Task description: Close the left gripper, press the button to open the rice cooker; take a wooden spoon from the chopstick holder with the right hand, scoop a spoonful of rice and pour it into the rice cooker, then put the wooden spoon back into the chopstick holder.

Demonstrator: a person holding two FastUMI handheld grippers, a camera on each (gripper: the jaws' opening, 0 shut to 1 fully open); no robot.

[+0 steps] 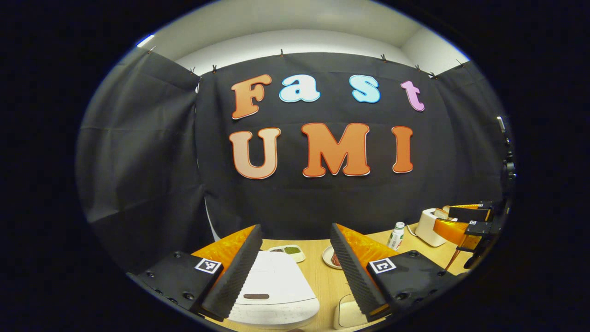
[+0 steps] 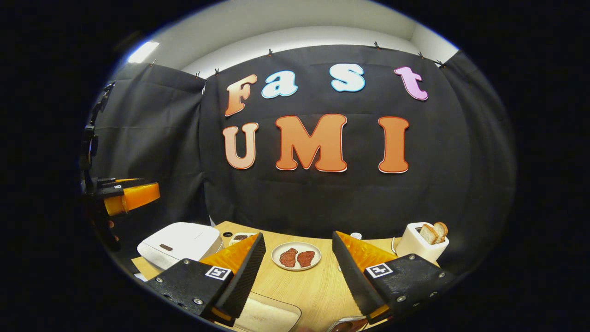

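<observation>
Rice cooker (image 1: 276, 288) x1, lid down; 2 grippers, jaws apart.

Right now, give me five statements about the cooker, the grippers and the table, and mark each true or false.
1. The rice cooker has its lid down. True.
2. The left gripper is shut. False: its jaws stand wide apart, above the cooker.
3. The plate holds two dark pieces of food. True.
4. The toaster is empty. False: bread slices stick up out of it.
5. The right gripper holds a wooden spoon. False: its jaws are open with nothing between them.
</observation>
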